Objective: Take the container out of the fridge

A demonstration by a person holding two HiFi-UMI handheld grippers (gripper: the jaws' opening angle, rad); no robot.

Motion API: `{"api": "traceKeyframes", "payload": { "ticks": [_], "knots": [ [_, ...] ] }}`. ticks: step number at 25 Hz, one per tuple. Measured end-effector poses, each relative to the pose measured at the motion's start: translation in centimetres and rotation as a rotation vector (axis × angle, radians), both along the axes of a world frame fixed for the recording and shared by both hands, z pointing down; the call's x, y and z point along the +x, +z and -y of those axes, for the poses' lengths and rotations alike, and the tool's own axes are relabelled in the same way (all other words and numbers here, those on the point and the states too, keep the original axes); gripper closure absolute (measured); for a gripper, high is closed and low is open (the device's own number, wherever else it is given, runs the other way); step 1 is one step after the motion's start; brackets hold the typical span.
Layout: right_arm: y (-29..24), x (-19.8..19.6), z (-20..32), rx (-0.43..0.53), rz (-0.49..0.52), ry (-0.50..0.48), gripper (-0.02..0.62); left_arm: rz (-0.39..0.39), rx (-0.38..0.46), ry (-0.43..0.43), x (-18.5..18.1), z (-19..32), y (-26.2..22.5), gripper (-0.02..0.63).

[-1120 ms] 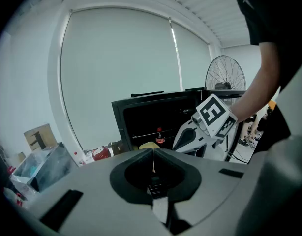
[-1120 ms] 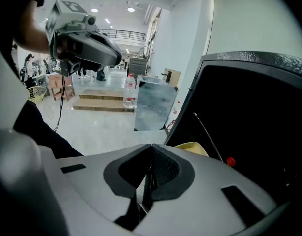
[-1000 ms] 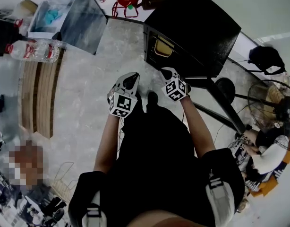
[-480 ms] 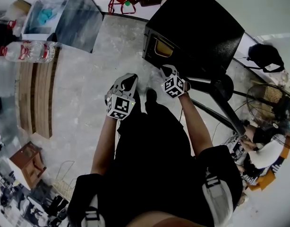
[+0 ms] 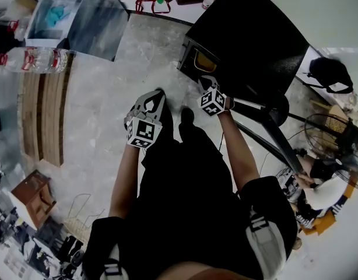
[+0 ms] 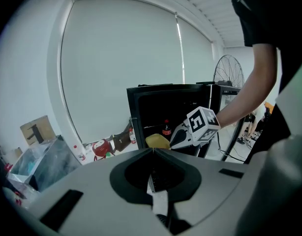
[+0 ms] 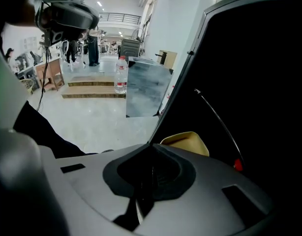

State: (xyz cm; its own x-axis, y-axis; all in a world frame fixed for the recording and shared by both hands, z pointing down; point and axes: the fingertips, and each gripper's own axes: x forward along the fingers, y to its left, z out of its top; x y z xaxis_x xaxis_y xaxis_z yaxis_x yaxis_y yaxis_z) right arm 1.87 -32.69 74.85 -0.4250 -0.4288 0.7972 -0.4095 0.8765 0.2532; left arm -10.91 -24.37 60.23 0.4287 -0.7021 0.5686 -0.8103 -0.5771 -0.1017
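Beneath the person, a pale stone floor (image 5: 91, 127) filled most of the head view. On it at the upper right stood the black fridge (image 5: 249, 39), its front open and its dark inside showing.

The left gripper (image 5: 155, 97) was held over the floor, well short of the fridge. Its own view showed its jaws pressed together with nothing between them. The right gripper (image 5: 206, 83) was at the fridge's opening, and its jaws were likewise closed on nothing.

The yellow container (image 5: 197, 59) sat inside the fridge near the front, on a shelf. In the right gripper view it lay just ahead of the closed tips and a little to the right, not between them. Whether tips and container touched could not be told. A small red-capped dark bottle (image 6: 166, 128) stood behind the container.
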Motion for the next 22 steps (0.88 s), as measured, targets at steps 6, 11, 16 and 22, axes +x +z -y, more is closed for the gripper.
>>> {"api": "traceKeyframes", "payload": {
  "ticks": [6, 11, 16, 22],
  "knots": [
    [1.3, 0.0, 1.3, -0.011, -0.028, 0.008, 0.574, -0.001, -0.021, 0.004, -0.5, 0.4, 0.7, 0.584],
    [2.7, 0.5, 2.3, -0.024, -0.045, 0.033, 0.566, 0.005, -0.027, 0.013, -1.0, 1.2, 1.2, 0.584],
    [3.9, 0.8, 3.2, -0.028, -0.07, 0.04, 0.555, 0.007, -0.039, 0.02, -1.2, 1.3, 1.6, 0.584],
    [5.3, 1.1, 4.0, -0.039, -0.112, 0.034, 0.554, 0.006, -0.057, 0.027, -1.3, 1.3, 2.4, 0.584]
  ]
}}
